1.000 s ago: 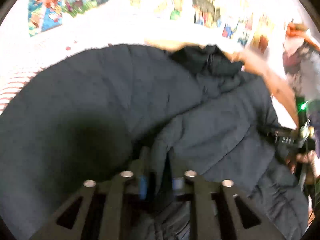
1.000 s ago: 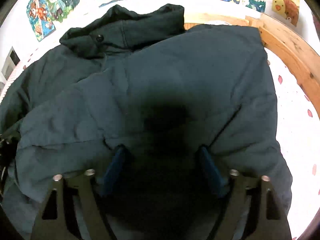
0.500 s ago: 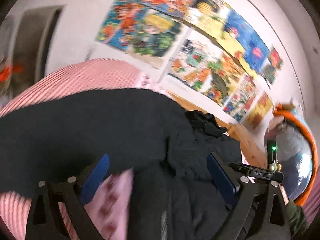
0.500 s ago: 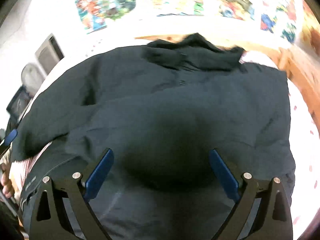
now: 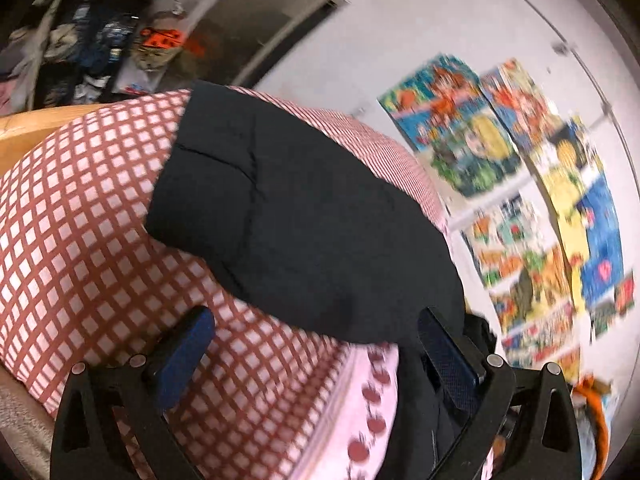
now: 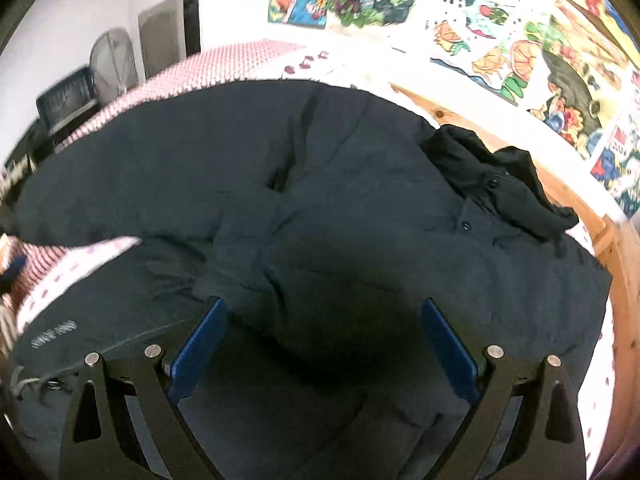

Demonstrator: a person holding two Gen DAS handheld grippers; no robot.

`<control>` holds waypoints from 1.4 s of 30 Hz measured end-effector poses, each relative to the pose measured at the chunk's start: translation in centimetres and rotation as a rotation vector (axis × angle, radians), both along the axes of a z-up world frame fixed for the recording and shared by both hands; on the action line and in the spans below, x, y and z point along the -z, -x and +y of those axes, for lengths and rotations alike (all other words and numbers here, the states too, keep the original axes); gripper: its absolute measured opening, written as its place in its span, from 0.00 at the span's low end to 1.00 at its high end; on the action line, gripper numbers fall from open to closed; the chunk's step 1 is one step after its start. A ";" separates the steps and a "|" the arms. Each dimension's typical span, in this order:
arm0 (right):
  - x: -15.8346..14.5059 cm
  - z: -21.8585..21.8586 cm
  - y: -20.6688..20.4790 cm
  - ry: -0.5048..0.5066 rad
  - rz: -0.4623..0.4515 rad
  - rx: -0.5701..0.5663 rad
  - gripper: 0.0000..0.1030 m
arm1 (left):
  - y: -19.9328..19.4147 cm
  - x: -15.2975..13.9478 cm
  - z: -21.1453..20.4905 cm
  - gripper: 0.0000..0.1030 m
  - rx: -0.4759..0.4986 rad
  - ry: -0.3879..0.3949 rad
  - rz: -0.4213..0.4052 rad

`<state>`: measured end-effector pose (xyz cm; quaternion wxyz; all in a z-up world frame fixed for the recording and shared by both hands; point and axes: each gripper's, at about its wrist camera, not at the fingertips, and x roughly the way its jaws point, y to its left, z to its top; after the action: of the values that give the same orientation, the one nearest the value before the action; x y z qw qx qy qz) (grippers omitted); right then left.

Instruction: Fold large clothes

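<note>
A large dark puffer jacket (image 6: 340,208) lies spread on the bed, its hood (image 6: 500,176) at the upper right near the wooden rail. Its sleeve (image 5: 288,216) stretches out over a red-checked pillow in the left wrist view. My left gripper (image 5: 316,344) is open and empty, above the pillow just below the sleeve end. My right gripper (image 6: 324,336) is open and empty, hovering over the jacket's body.
A red-checked pillow (image 5: 80,240) and pink dotted sheet (image 5: 360,420) lie under the left gripper. A wooden bed rail (image 6: 616,280) runs along the right. Posters (image 6: 500,32) cover the wall. A fan (image 6: 112,64) and crate (image 6: 64,96) stand at far left.
My left gripper let go of the jacket fold, opened, and swung left toward the sleeve on the pillow. My right gripper opened wider and lifted back from the jacket.
</note>
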<state>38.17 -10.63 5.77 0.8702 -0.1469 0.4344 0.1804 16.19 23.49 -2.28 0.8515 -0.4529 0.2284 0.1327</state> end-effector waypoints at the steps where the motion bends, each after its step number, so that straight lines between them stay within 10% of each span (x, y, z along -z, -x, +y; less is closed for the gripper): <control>1: 0.4 0.2 -0.4 0.016 -0.002 0.000 0.92 | -0.2 0.2 0.2 0.98 -0.019 -0.002 -0.009; 8: 4.6 1.9 -3.7 0.172 0.022 -0.007 0.92 | -0.8 -0.5 0.2 0.79 0.025 -0.076 -0.037; 13: 7.6 0.9 -5.0 0.092 0.111 0.031 0.98 | -1.8 -0.7 1.0 0.12 0.000 -0.167 0.021; 27: 0.3 -7.4 1.0 -0.057 -0.011 0.097 0.98 | -3.0 -13.3 -5.6 0.06 0.147 -0.615 -0.269; 35: -0.2 -14.8 1.8 -0.090 -0.039 0.209 0.98 | -4.9 -20.1 -15.2 0.06 0.401 -0.697 -0.529; 42: -1.2 -19.6 2.6 -0.072 -0.140 0.331 0.98 | -9.5 -19.6 -27.2 0.07 0.625 -0.750 -0.558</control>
<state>35.52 -30.26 6.96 0.9208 -0.0544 0.3842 0.0396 25.73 -3.72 17.34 0.9812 -0.0479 0.0549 -0.1785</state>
